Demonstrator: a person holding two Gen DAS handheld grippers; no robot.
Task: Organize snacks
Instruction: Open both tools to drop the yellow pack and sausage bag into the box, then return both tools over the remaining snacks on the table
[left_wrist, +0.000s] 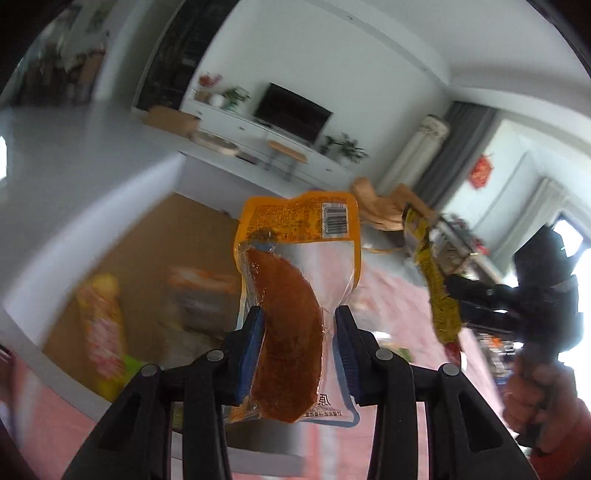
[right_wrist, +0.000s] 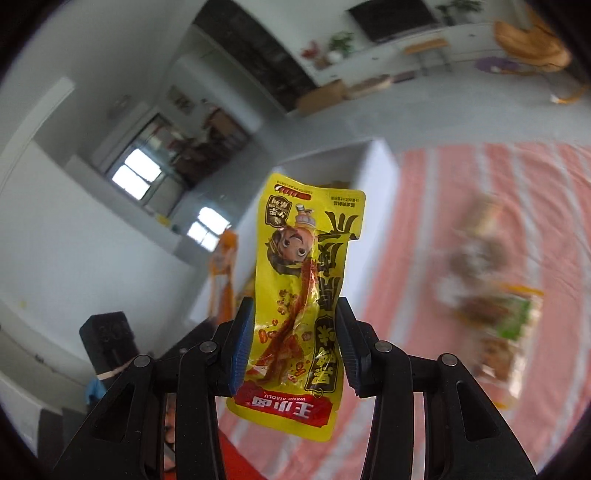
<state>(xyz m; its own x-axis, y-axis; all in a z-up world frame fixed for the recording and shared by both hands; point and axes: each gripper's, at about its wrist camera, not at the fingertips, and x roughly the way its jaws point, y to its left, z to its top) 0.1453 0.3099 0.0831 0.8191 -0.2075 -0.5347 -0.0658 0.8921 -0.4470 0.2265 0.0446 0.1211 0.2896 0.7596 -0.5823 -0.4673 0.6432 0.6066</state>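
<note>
The left claw (left_wrist: 299, 325) is clenched on an orange-edged clear pouch (left_wrist: 295, 295) with a brown sausage-like piece sealed inside; the blue pads (left_wrist: 251, 354) press its sides near the lower half, and the pouch stands upright above them, its barcode end farthest from the camera. The right claw (right_wrist: 295, 325) is clenched on a yellow snack packet (right_wrist: 299, 295) printed with a cartoon face, held upright and upside down, its red band nearest the camera. In the left wrist view the right claw (left_wrist: 454, 295) shows at the right edge with the yellow packet (left_wrist: 436, 280) pinched in it and a hand (left_wrist: 535, 391) gripping its handle. Both packets are held up in the air above a surface covered by a pink striped cloth (right_wrist: 480, 184). A white-walled box (right_wrist: 373, 177) stands beyond the yellow packet. Blurred snack packs (right_wrist: 495, 295) lie on the cloth to the right.
</note>
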